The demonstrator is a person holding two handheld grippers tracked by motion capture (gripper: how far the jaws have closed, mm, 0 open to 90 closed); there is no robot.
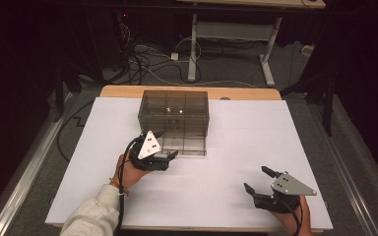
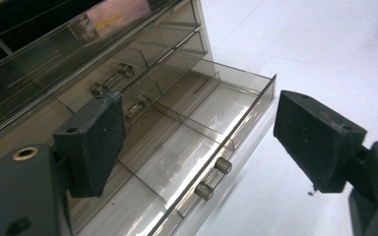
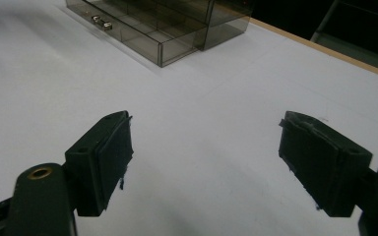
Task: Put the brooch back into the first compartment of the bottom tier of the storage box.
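Observation:
A smoky clear drawer cabinet (image 1: 174, 110) stands at the back middle of the white sheet. Its bottom drawer (image 1: 187, 146) is pulled out; the divided compartments (image 2: 197, 123) look empty. My left gripper (image 1: 166, 143) is open at the drawer's front left. In the left gripper view its jaws (image 2: 197, 142) straddle the drawer front, with the small two-post handle (image 2: 214, 177) between and below them, untouched. My right gripper (image 1: 256, 178) is open low over the sheet at the front right, holding nothing. In its own view the right gripper (image 3: 204, 162) faces the cabinet (image 3: 177, 19) from afar.
The white sheet (image 1: 236, 137) covers most of the wooden table (image 1: 128, 91). Two upper drawers with metal handles (image 2: 113, 78) stay closed. Beyond the table's far edge are floor cables (image 1: 147, 64) and a desk frame (image 1: 231, 34). Bare sheet lies between the two grippers.

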